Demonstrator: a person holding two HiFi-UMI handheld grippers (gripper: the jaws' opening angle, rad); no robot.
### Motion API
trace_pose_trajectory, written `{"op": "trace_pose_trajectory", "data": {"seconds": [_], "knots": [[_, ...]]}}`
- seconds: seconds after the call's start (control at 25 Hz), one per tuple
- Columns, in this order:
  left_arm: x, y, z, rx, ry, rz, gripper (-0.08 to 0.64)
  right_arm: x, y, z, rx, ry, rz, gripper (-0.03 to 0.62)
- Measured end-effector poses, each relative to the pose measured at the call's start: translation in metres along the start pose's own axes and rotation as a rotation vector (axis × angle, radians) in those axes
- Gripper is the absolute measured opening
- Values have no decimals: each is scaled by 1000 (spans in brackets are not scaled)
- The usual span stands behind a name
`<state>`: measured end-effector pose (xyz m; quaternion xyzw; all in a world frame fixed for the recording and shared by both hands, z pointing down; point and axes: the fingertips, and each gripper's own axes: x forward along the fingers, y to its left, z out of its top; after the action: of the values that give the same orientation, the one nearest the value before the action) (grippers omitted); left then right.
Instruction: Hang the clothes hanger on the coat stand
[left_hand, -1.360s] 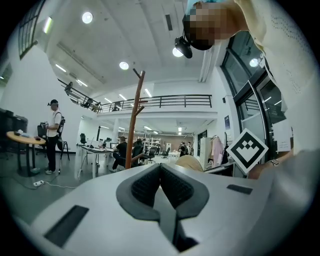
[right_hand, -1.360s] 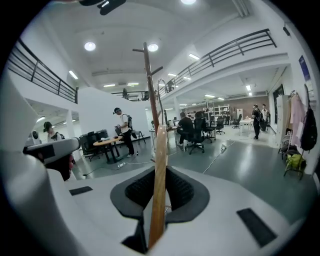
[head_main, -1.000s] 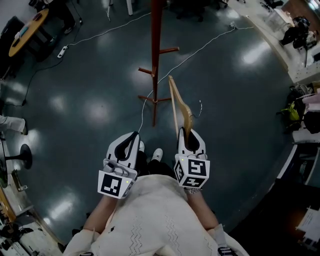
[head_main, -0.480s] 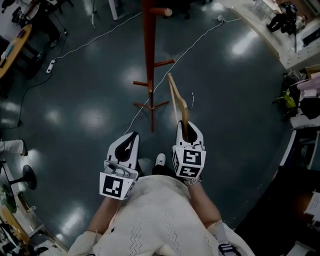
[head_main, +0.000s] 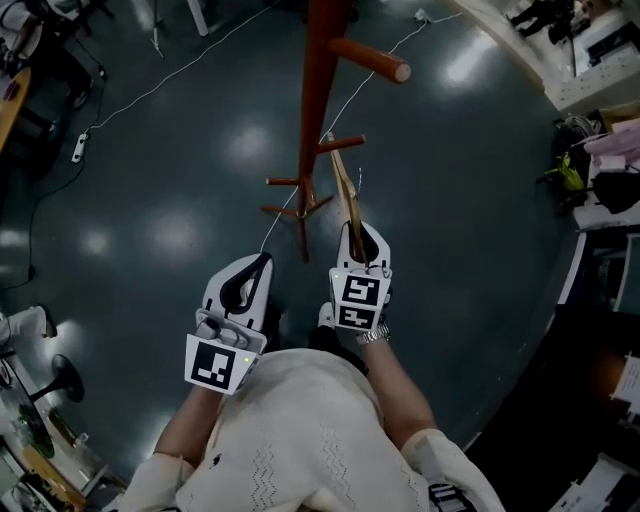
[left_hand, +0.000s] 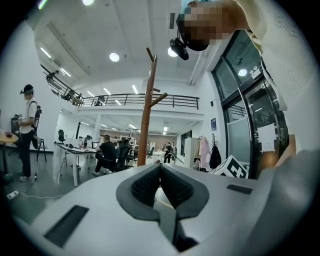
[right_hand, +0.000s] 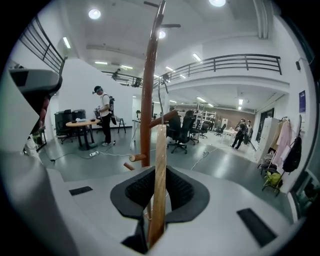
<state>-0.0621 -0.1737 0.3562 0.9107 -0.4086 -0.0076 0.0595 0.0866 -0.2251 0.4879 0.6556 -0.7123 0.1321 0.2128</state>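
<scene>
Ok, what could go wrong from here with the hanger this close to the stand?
The right gripper clamps the hanger near one wooden end only, so it may twist in the jaws on touching a peg. A white cable lies by the base of the coat stand: a possible trip hazard.

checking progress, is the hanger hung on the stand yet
Not hung: the right gripper is shut on the hanger, held beside the coat stand.

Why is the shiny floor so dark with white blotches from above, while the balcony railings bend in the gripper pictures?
Head view: dim; the glossy dark grey floor mirrors ceiling lights as pale patches. Left and right gripper views: bright, but wide-angle lenses bow the black balcony railing and darken the corners.
</scene>
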Motion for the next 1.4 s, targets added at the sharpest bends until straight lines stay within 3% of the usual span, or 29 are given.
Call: {"op": "trace_pose_trajectory", "data": {"seconds": [0.28, 0.6, 0.92, 1.2, 1.4], "knots": [[8, 10, -12, -60, 32, 25, 12, 54, 11, -6, -66, 13, 31, 69], [1, 28, -28, -66, 84, 80, 12, 101, 22, -13, -101, 19, 49, 69], [-7, 60, -40, -74, 119, 145, 12, 127, 39, -17, -89, 10, 54, 69], [-4, 65, -44, -80, 125, 149, 12, 132, 43, -17, -49, -32, 69, 69], [-1, 70, -43, -76, 119, 147, 12, 132, 50, -15, -78, -59, 110, 69]]}}
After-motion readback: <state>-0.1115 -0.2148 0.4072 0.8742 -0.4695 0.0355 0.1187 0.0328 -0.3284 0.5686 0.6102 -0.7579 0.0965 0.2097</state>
